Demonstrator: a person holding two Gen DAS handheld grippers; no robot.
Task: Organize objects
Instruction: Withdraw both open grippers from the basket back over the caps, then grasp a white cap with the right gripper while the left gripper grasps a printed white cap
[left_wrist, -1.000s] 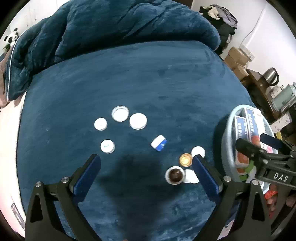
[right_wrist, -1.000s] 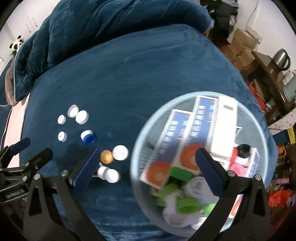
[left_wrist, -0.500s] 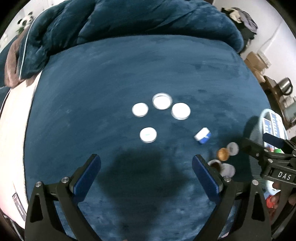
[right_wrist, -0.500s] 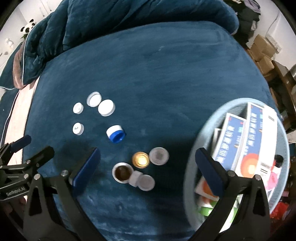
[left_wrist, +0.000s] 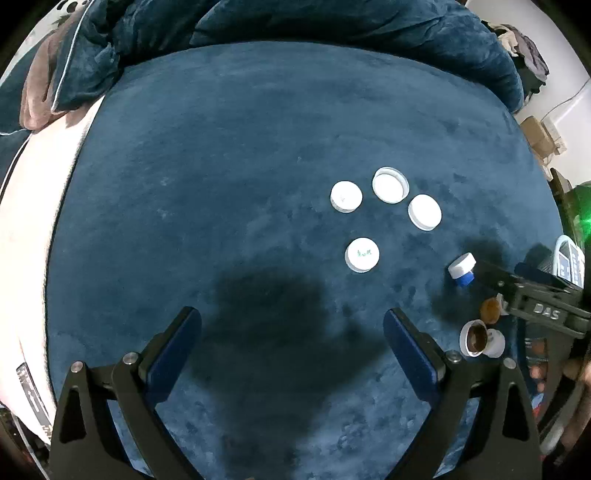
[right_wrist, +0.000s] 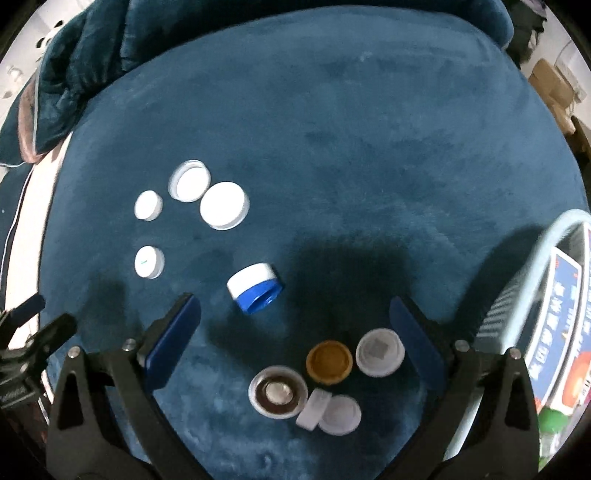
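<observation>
Caps (right_wrist: 328, 362) lie between the right tongs (right_wrist: 295, 328), spread wide; left tongs (left_wrist: 291, 332) also gape, empty.

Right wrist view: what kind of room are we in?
Most likely a bedroom. The caps lie on a bed's blue plush cover, a bunched duvet sits at the far end, and cardboard boxes stand against the wall.

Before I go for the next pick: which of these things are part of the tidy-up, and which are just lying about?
Job items:
four white caps
blue-and-white cap
gold cap
brown-lined lid
small white lids
basket

Just lying about:
bunched blue quilt
cardboard boxes
</observation>
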